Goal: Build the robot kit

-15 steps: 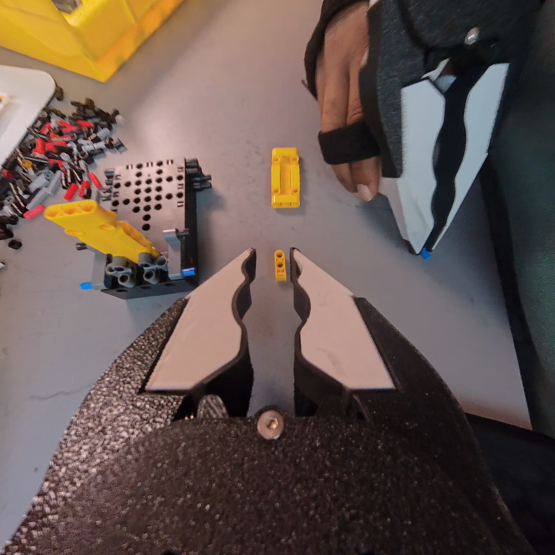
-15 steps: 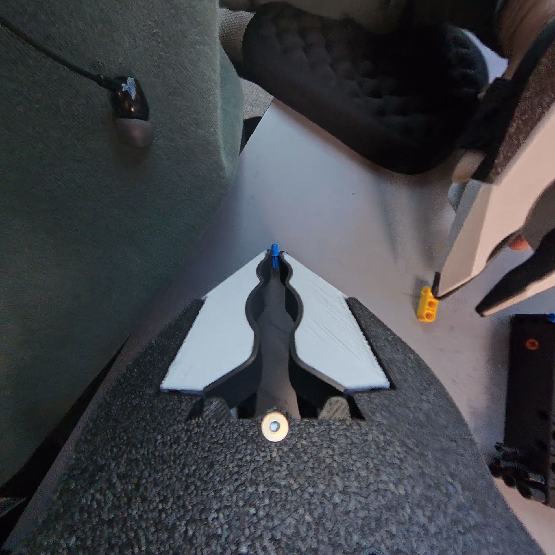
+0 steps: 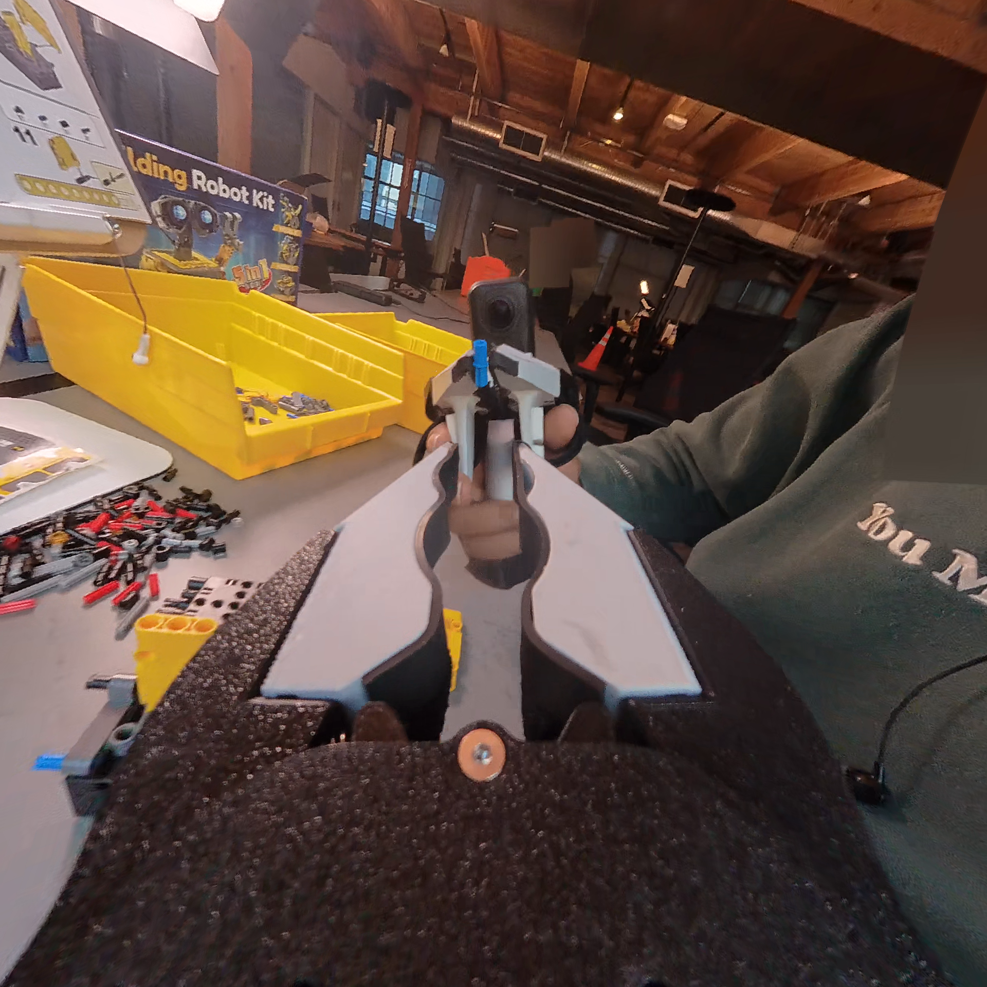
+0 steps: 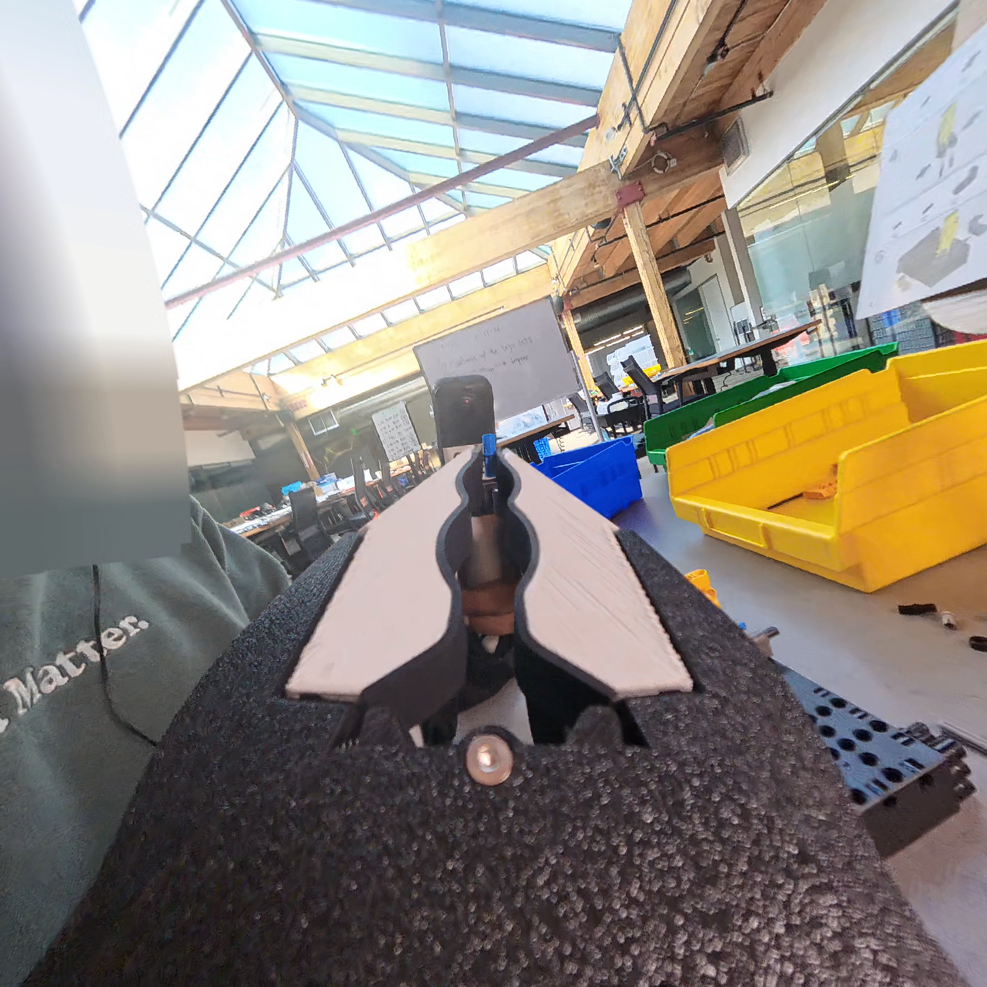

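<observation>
Both grippers raised off the table, now face to face — right gripper (image 4: 488, 463) clamped on blue pin (image 4: 488, 451); left gripper (image 3: 483, 463) parted, nothing held, small yellow piece left behind.

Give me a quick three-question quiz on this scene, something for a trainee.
1. True or false: the left tool is shut on a yellow brick.
2. What does the right tool grip? A) blue pin B) red pin C) black plate
3. Fill in: the bin behind the parts pile is coloured ___.

Key: 1 false, it is open and holds nothing; 2 A; 3 yellow.
</observation>
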Demonstrator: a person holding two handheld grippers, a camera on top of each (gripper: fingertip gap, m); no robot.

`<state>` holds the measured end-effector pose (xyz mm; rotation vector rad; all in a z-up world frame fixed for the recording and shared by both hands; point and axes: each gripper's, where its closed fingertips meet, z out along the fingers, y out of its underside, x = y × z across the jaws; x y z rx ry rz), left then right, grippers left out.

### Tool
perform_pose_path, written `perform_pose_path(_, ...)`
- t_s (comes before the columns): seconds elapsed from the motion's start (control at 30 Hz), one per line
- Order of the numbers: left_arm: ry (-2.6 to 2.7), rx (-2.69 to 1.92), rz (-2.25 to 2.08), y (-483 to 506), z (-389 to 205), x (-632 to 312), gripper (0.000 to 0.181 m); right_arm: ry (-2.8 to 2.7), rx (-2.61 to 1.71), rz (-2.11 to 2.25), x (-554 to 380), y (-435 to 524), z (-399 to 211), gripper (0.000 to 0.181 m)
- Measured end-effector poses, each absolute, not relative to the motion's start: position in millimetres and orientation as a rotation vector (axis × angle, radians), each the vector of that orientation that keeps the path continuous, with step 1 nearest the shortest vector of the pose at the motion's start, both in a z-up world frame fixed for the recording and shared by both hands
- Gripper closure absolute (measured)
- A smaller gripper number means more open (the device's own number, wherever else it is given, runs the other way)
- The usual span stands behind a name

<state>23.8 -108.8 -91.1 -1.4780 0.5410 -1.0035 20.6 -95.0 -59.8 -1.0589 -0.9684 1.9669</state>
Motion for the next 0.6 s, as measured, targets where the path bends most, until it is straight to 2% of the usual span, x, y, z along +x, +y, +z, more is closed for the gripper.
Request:
perform_pose_path(0.17, 0.475, -1.424, -1.168, -106.7, -81.3, 31.8, 0.169, -0.915, -1.078, 2.067, 18.2, -98.9, -63.0, 0.178)
perform_pose_path(0.4, 0.459, -1.404, -1.179, -107.1, -79.6, 29.7, 0.178, -0.936, -1.081, 2.089, 13.5, -106.8, -69.5, 0.177)
perform_pose_path(0.6, 0.446, -1.405, -1.185, -106.8, -80.7, 26.2, 0.178, -1.012, -1.059, 2.002, 14.0, -105.8, -73.3, 0.177)
